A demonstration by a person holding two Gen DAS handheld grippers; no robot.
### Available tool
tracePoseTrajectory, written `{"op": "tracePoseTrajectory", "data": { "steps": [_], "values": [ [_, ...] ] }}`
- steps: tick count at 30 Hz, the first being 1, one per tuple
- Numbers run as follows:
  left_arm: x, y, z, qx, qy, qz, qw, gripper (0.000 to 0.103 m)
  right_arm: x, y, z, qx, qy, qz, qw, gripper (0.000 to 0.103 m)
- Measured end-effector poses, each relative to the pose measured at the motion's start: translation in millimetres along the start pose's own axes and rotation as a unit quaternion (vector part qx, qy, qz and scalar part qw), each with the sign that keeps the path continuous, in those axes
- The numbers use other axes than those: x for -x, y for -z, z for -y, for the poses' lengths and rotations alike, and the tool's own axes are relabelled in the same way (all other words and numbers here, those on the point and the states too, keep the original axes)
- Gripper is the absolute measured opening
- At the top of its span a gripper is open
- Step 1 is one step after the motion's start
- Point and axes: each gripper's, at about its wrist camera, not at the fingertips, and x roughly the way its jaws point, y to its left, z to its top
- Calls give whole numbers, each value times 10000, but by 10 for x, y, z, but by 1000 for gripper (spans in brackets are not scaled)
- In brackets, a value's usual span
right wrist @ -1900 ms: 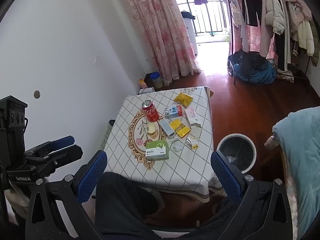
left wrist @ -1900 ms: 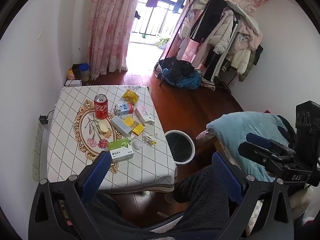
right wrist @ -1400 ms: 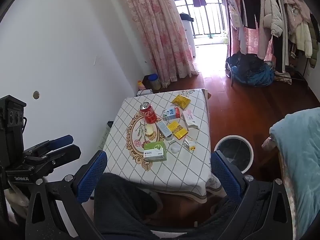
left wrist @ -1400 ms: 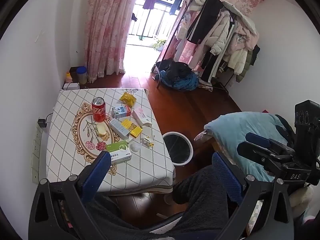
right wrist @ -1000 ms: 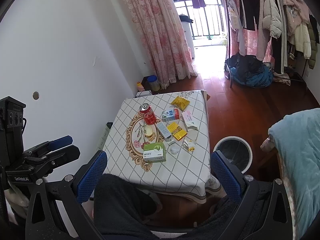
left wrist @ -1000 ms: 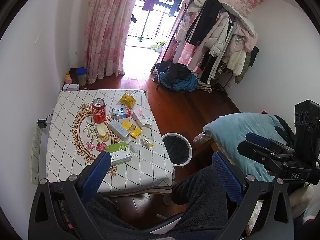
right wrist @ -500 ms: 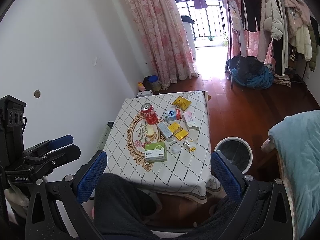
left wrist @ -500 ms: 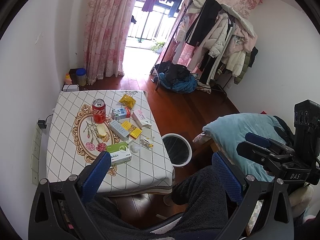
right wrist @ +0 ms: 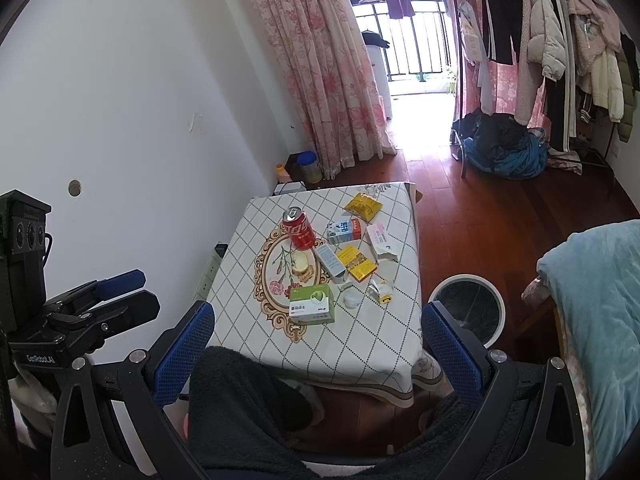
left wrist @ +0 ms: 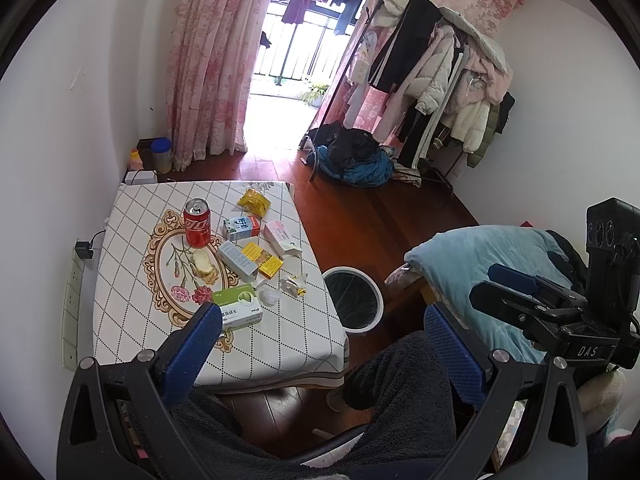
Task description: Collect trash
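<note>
Trash lies on a low table with a diamond-pattern cloth: a red soda can, a green and white box, a yellow packet, a blue carton, a pink box and other small boxes and wrappers. A white-rimmed bin stands on the floor right of the table. My left gripper and right gripper are open and empty, held high over the person's lap, well short of the table.
A white wall runs along the table's left side, with a power strip. A bed with a blue blanket is on the right. A clothes rack, a pile of clothes and pink curtains stand beyond.
Both views have drifted slightly, so the table shifts a little in frame. Both grippers stay open and empty. Nothing on the table has moved.
</note>
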Motion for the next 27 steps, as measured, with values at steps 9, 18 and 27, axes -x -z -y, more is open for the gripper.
{"op": "tracePoseTrajectory", "data": {
  "steps": [9, 18, 27],
  "values": [
    [3, 4, -4, -10, 0, 10, 10000, 103, -2, 2, -2, 0, 4, 4, 10000, 103],
    [15, 11, -4, -5, 5, 9, 10000, 103, 1, -12, -19, 7, 6, 15, 10000, 103],
    [8, 21, -4, -10, 3, 21, 10000, 103, 2, -15, -21, 10, 11, 21, 10000, 103]
  ]
}}
